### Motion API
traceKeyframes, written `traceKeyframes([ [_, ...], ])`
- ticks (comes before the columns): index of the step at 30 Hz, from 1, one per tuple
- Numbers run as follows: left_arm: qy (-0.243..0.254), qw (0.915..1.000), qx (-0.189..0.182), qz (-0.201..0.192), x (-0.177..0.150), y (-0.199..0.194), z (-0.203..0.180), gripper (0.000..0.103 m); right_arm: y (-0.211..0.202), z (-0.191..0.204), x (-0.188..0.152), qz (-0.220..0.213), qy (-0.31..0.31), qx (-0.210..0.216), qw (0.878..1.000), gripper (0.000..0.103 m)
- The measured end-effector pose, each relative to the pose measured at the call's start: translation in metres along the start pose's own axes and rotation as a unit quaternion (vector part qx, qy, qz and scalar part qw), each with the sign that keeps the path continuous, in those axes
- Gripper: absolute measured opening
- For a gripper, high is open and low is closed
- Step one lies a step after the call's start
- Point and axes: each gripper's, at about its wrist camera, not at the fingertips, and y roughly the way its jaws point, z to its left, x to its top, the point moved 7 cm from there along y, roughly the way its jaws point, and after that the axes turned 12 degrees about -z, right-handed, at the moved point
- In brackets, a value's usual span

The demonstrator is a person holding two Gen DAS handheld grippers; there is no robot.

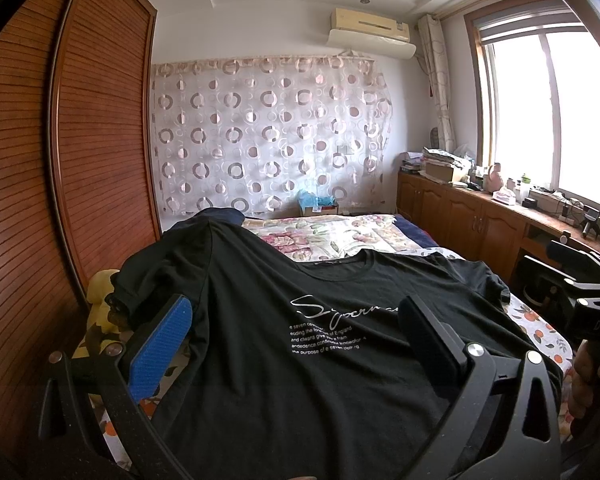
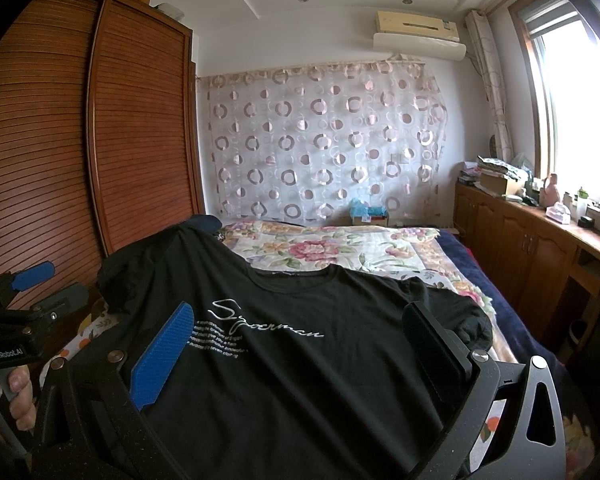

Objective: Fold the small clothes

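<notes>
Black T-shirt (image 1: 300, 340) lies face up, spread across the bed's (image 2: 380, 248) near end. Left tool (image 1: 296, 336) and right tool (image 2: 300, 344) both wide, holding nothing. Recommend gripping the hem corners squarely before folding.

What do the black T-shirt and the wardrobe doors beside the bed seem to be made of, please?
The black T-shirt looks like soft matte knit, probably cotton jersey: it drapes in loose wrinkles and carries white printed lettering. The wardrobe doors look like reddish-brown wood or wood veneer with a slight sheen, ribbed in fine horizontal slats; solid wood or laminate cannot be told.
</notes>
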Motion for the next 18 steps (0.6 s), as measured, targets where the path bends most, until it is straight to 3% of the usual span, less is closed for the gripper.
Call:
traceKeyframes([
  [18,0.001,1.0,0.0,-0.002,0.0037,-0.0008,-0.0006,0.103,-0.0019,0.0029,0.0009,-0.002,0.0,0.002,1.0,0.103],
])
